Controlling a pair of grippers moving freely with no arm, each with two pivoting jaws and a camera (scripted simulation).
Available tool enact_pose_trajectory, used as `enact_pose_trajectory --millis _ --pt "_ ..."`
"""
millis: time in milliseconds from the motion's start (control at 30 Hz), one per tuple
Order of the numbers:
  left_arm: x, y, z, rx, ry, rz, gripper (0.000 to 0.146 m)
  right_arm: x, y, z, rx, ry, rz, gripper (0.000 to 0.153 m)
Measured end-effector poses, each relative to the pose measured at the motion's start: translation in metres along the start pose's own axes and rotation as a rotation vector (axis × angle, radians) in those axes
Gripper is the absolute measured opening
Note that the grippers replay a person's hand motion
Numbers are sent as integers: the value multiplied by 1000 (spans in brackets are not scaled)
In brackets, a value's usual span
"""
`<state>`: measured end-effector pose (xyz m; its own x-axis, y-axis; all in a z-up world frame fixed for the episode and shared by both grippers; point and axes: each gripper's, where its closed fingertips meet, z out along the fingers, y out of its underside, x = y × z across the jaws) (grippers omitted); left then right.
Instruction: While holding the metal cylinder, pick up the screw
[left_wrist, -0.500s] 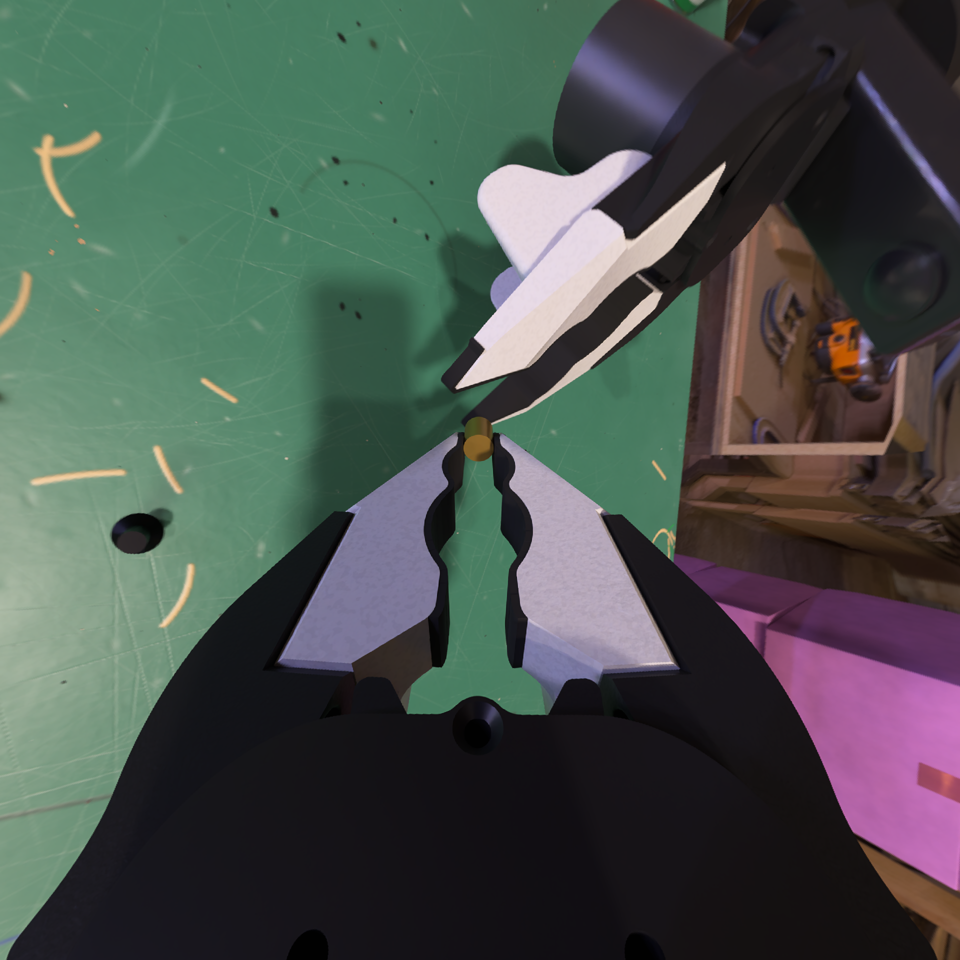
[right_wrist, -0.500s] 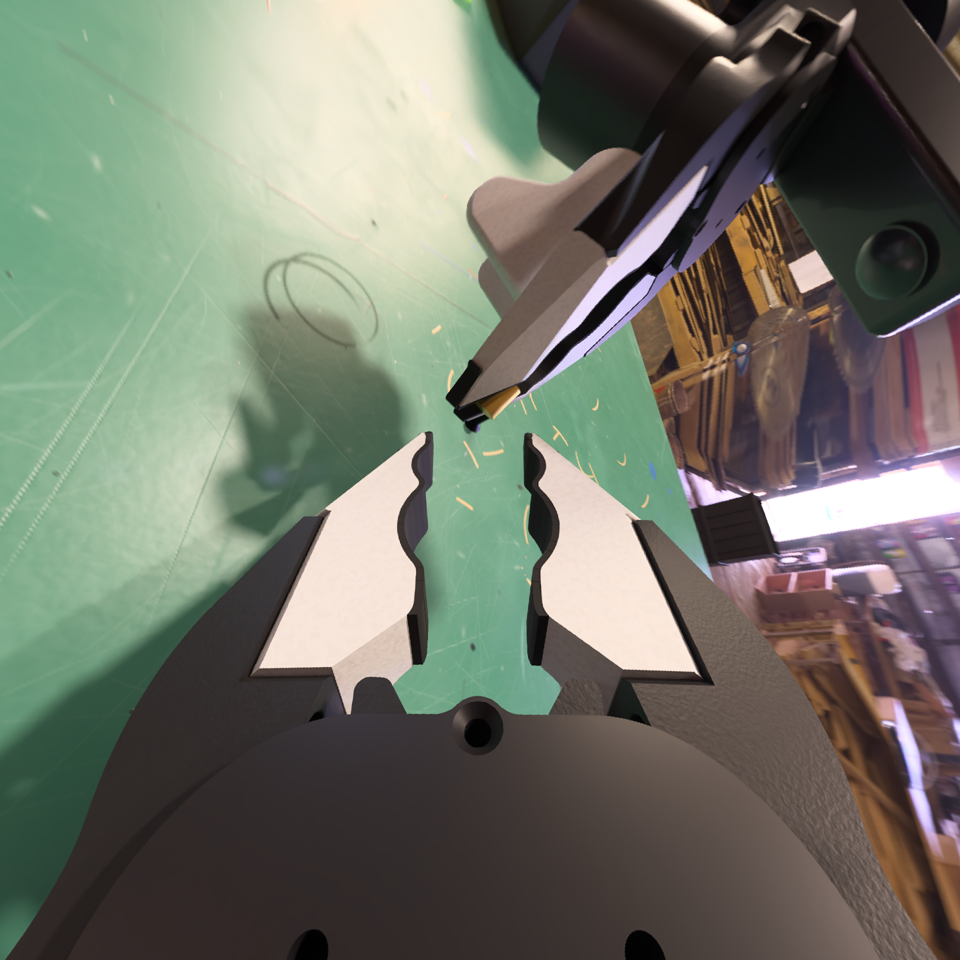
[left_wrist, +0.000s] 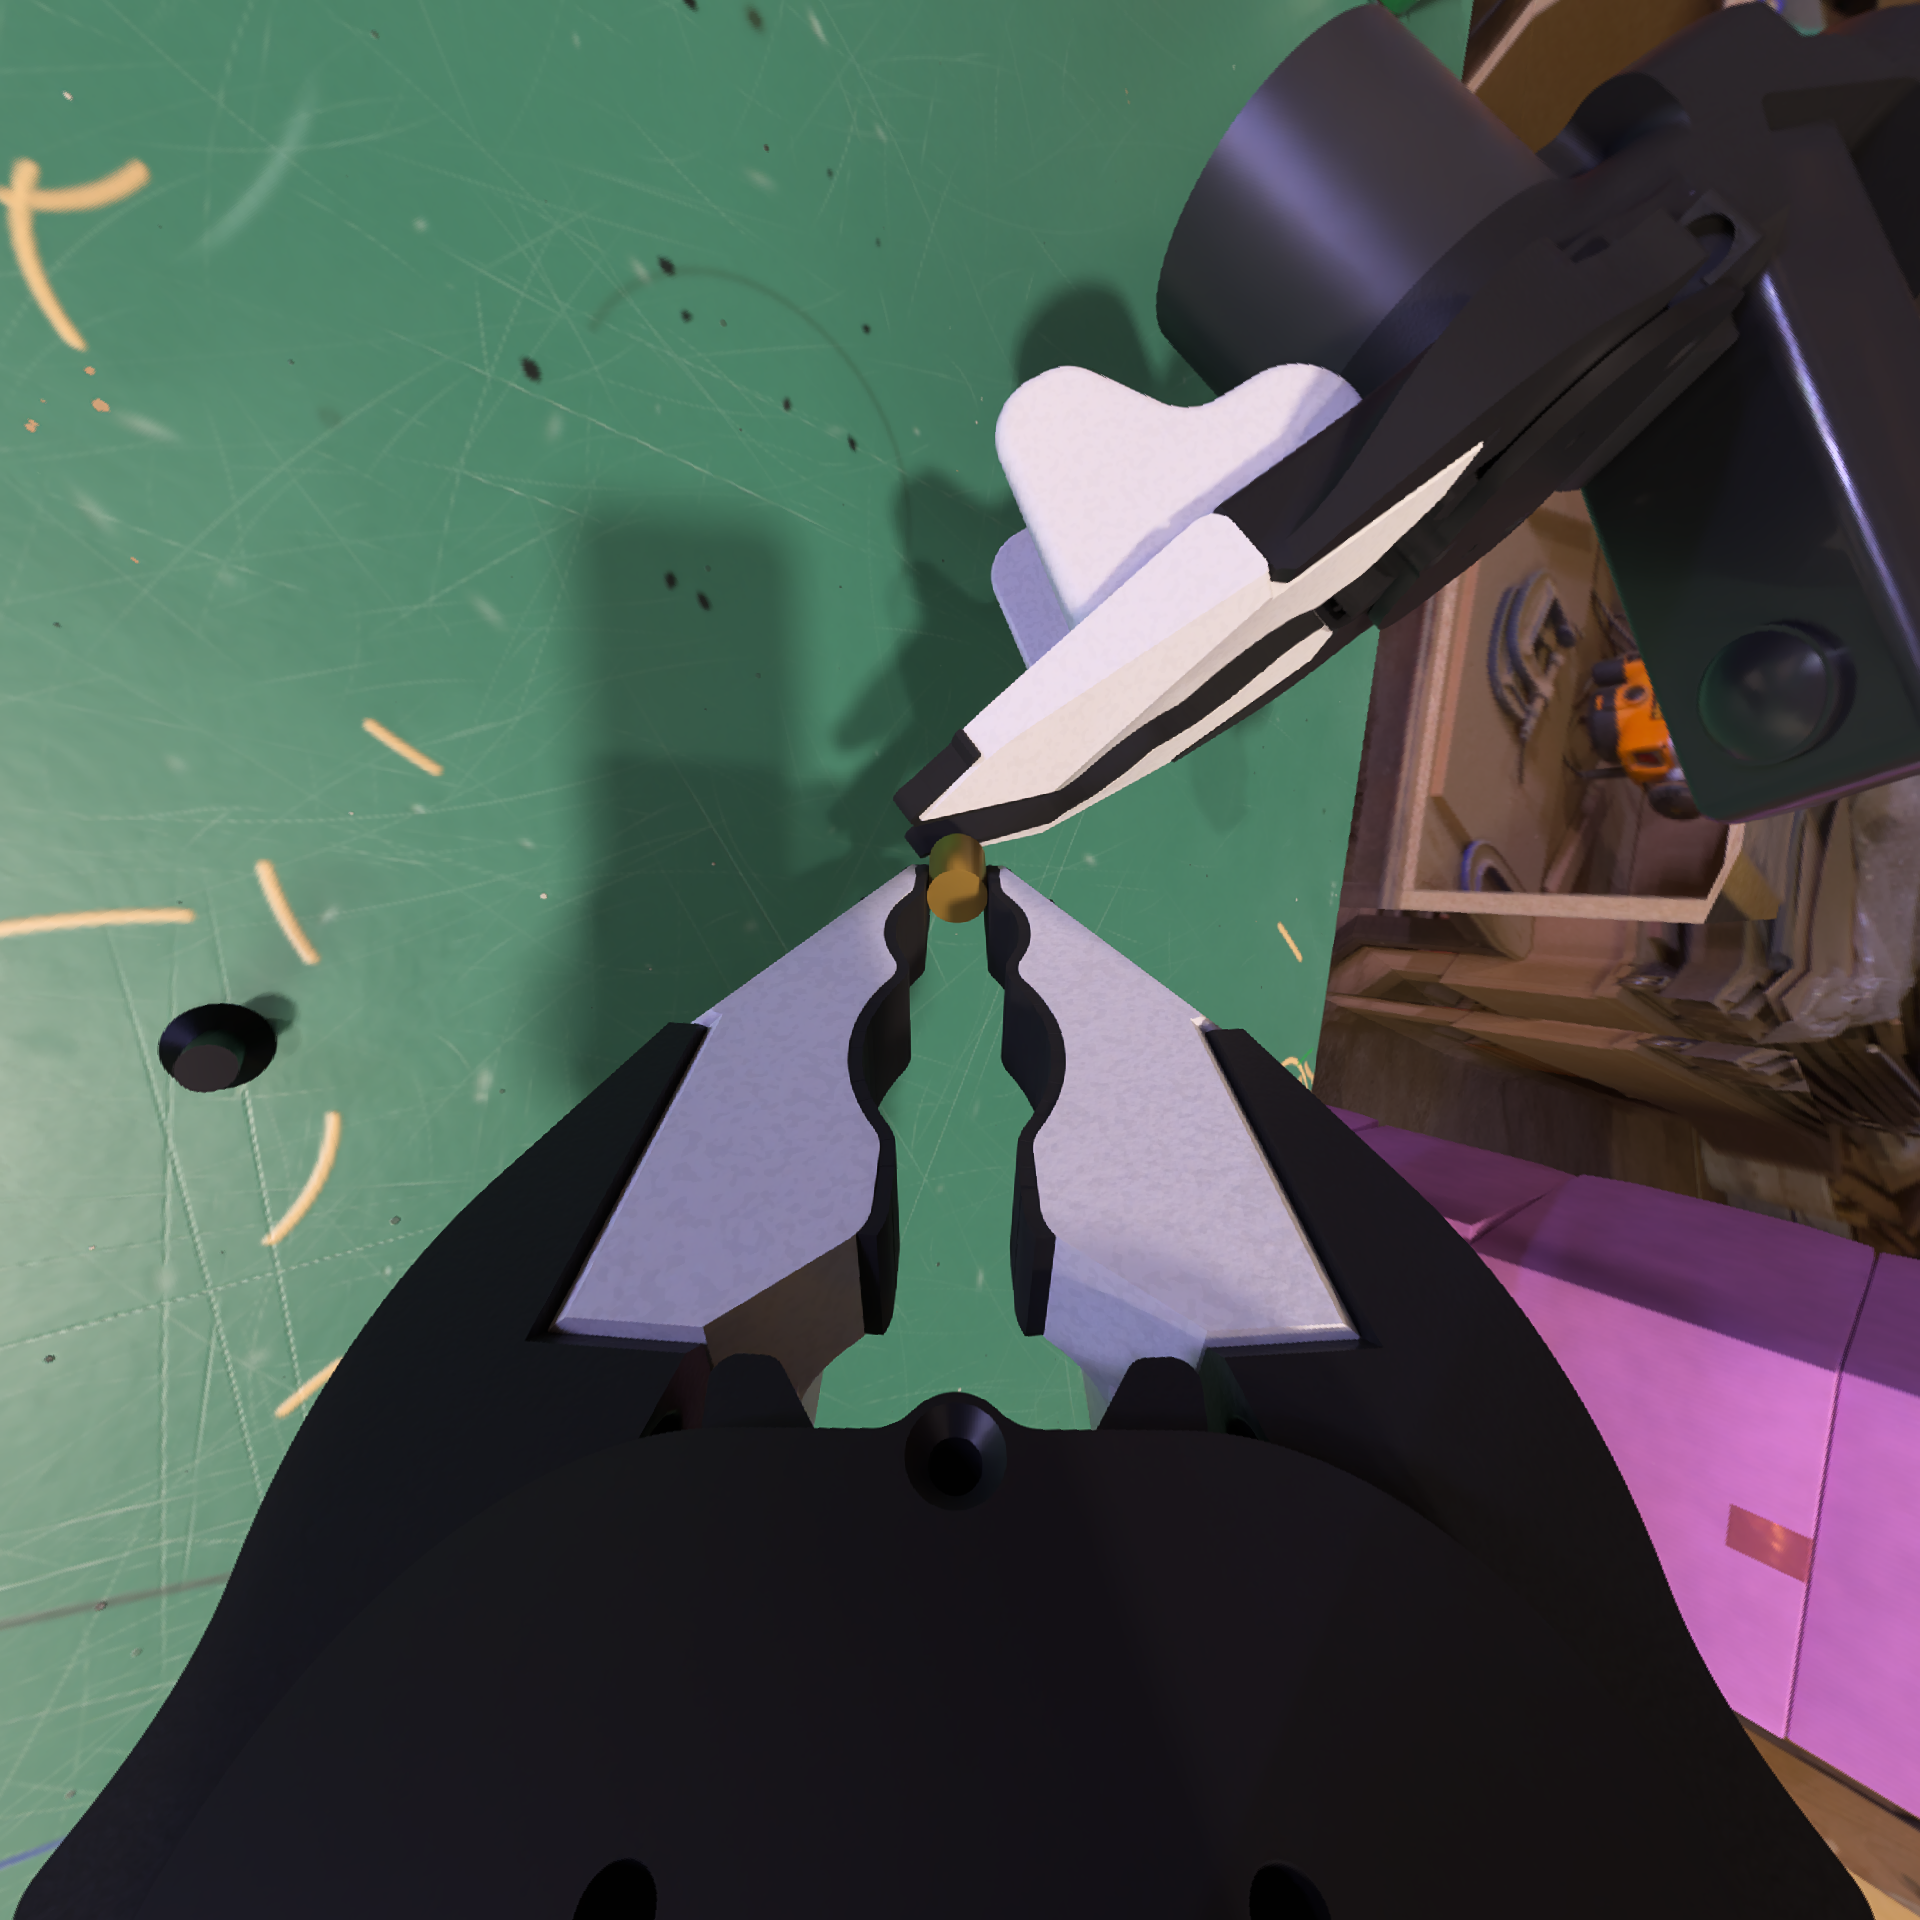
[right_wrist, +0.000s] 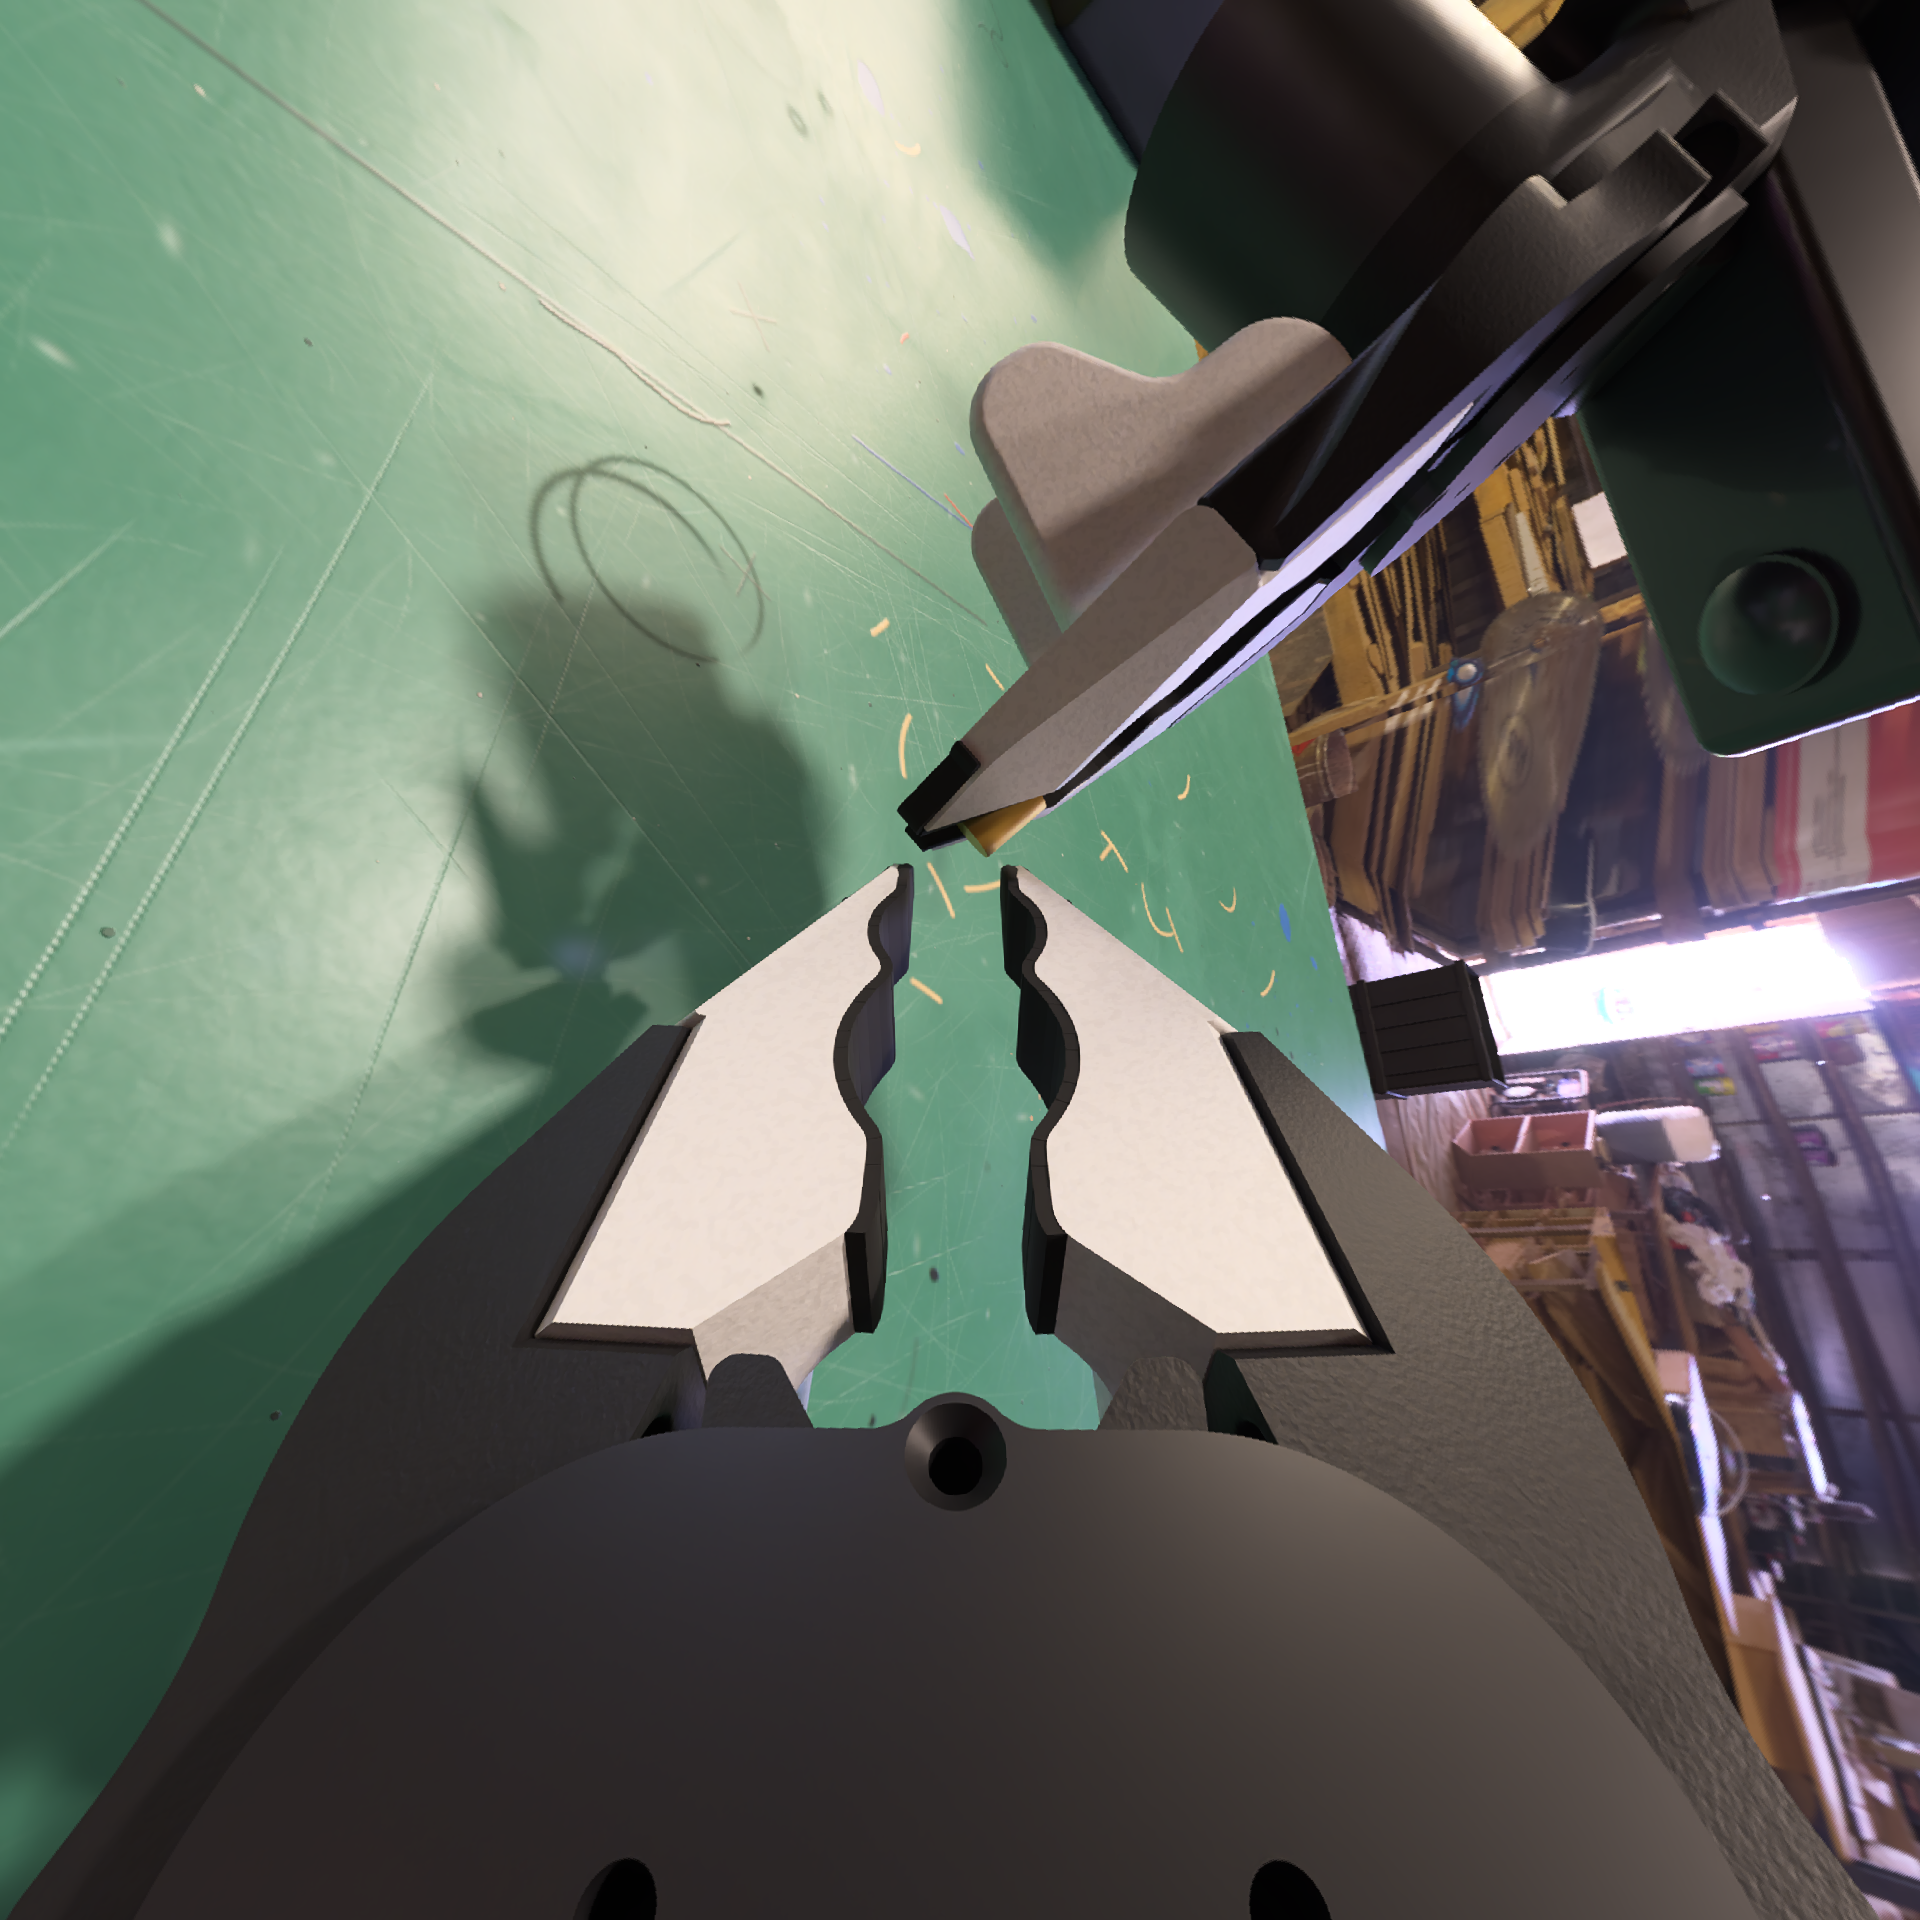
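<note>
The metal cylinder (left_wrist: 956, 891), small and brass-coloured, sat clamped between the left gripper (left_wrist: 956, 883) fingertips above the green mat (left_wrist: 416, 520). The right gripper (right_wrist: 954, 881) stood narrowly parted and empty, its tips just beside the cylinder. Wood shavings (left_wrist: 286, 912) lay scattered nearby; a pink box (left_wrist: 1714, 1455) sat beyond the mat's edge.

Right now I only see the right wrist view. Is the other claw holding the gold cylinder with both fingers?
Observer: Yes. The left wrist view shows the left claw pinching the metal cylinder between both fingertips.
Operator: Any screw around?
Observer: A small black round thing sits on the green mat, left of that claw. I cannot tell if it is the screw.
Operator: Anything else?
Observer: A pink box lies past the mat's right edge.
</note>
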<state>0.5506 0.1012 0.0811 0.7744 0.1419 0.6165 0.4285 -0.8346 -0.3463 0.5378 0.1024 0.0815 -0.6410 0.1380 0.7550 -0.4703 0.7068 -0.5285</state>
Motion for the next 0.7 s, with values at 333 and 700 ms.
enact_pose_trajectory --millis 333,700 --pt "2 4 -5 61 -41 87 10 0 -9 -2 77 -17 53 20" --pt "-14 55 -79 564 -810 443 10 14 32 22 34 -158 499 16"
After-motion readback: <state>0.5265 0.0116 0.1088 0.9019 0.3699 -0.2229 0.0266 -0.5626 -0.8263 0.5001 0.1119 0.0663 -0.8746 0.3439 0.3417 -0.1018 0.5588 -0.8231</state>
